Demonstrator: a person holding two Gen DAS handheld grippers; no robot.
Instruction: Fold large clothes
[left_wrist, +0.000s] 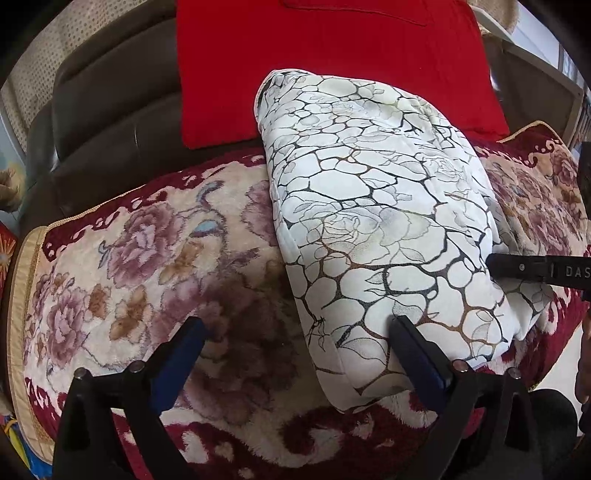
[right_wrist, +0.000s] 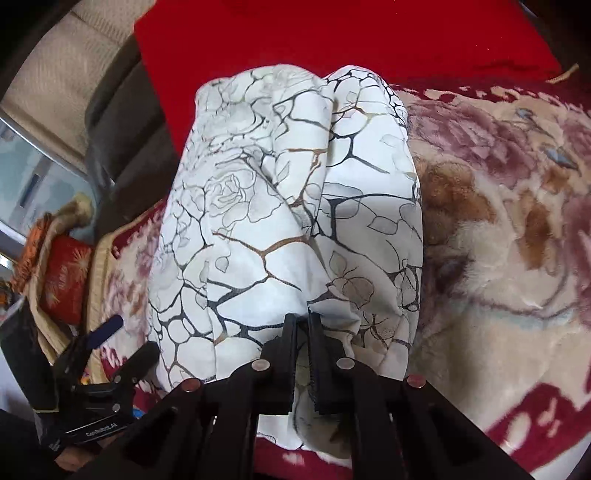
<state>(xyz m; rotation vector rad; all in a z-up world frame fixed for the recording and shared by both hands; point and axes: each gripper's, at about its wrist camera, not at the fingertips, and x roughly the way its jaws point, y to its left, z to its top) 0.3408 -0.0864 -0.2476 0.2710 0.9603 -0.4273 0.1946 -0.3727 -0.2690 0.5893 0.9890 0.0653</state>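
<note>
Fabric fills both our views: the folded white garment (left_wrist: 373, 221) with its black-and-gold crackle and rose print lies in a thick bundle on the floral plush cover (left_wrist: 147, 266) of a brown sofa (left_wrist: 96, 110), its far end resting against a red cushion (left_wrist: 332, 55).

Our right claw (right_wrist: 303, 325) points along the bundle from its near end, fingers pressed together and pinching a fold of the garment's edge between them. In the left wrist view it reaches in level from the right side, its tip touching the cloth.

Our left claw (left_wrist: 295, 332) is spread wide and holds nothing. It sits low, aimed at the bundle's near left corner; one blue-padded finger (left_wrist: 181, 358) hangs over the plush cover, the other (left_wrist: 421, 358) lies against the garment's lower edge. From the right wrist view it sits low at the left, just beside the bundle.
</note>
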